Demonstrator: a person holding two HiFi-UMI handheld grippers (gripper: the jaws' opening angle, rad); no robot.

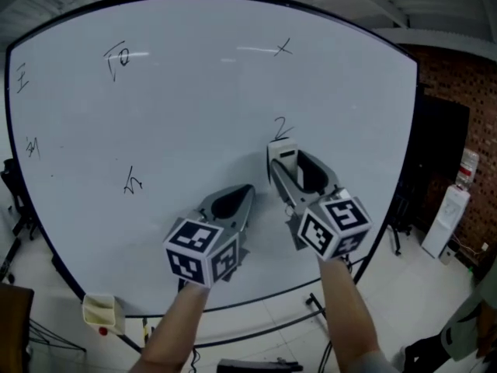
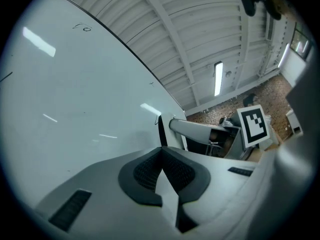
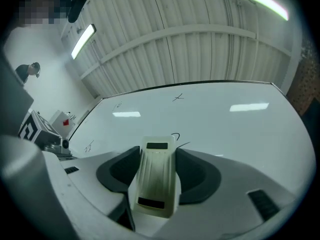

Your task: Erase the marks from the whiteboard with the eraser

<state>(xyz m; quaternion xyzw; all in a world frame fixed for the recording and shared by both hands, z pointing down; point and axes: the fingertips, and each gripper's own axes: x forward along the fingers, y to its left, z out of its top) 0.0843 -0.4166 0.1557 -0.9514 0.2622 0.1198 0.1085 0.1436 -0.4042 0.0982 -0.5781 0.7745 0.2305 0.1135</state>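
**Eraser.** The cream-white, block-shaped plastic eraser [image 3: 156, 179] is clamped lengthwise between the jaws of the right gripper [image 1: 291, 165]. Its far end is presented to the large white whiteboard [image 1: 194, 115], just below a looped black mark [image 1: 281, 127]. I cannot confirm from where I stand that it is touching the board.

**Marks outstanding.** Six black marks are legible on the board:
- the looped mark just above the eraser
- a small cross [image 1: 283, 49] near the top, right of centre
- a boxy scribble [image 1: 116, 59] at upper left
- a short upright stroke [image 1: 21, 76] by the left edge
- a smaller scribble [image 1: 31, 147] lower down the left edge
- a hooked scribble [image 1: 133, 182] left of the grippers

No smear or wiped patch can be made out anywhere on the board.

**Progress.** In my judgement the erasing has barely begun, if at all. The tool is in hand and lined up on the nearest mark. All six marks appear to be left, and five of them are well apart from the eraser.

**Left gripper.** The left gripper [image 1: 242, 195] hangs beside and below the right one, near the board. Its jaws are closed together on nothing.

**Surroundings.** A small cream box [image 1: 102, 311] sits at the board's lower left edge. A red brick wall [image 1: 454, 84] stands beyond the board's right side.
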